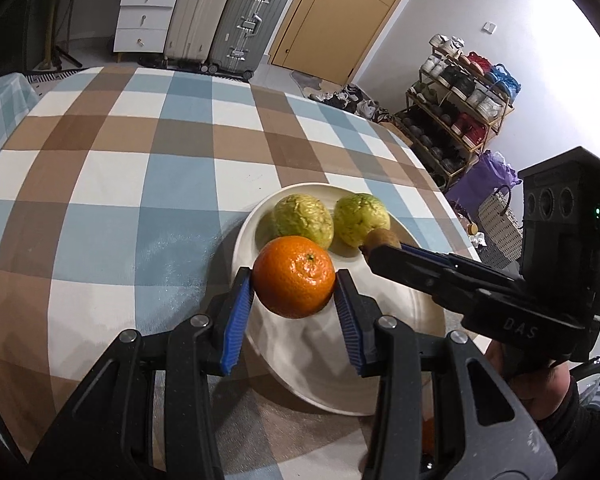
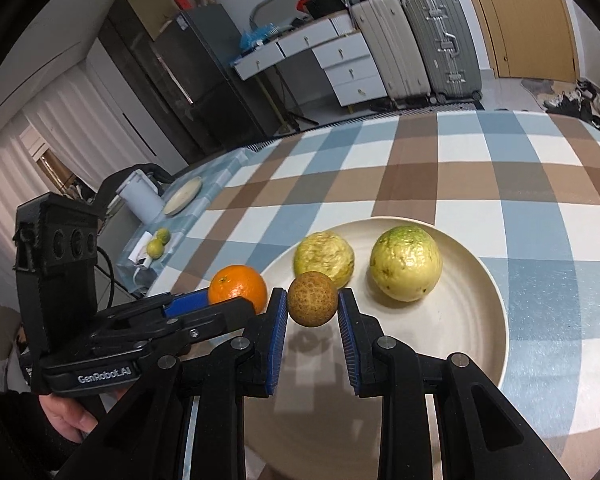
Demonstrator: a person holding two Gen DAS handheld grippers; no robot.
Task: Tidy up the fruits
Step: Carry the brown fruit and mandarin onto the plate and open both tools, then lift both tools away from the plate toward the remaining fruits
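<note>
Orange (image 1: 295, 276) pinched in left gripper (image 1: 295, 280), brown fruit (image 2: 312, 299) in right gripper (image 2: 313, 304) — limes (image 2: 159, 242) only in right view

Two hard-shell suitcases (image 1: 228, 16) stand upright on the pale floor, just beside a white drawer unit (image 1: 146, 16). On their other side is a wooden door (image 1: 340, 12); a loaded shoe rack (image 1: 456, 108) stands further along against the white wall (image 1: 500, 4).

two green guavas (image 2: 325, 257) (image 2: 405, 263), one orange (image 1: 295, 276), one brown fruit (image 2: 312, 299), one plate (image 2: 460, 320)
</note>
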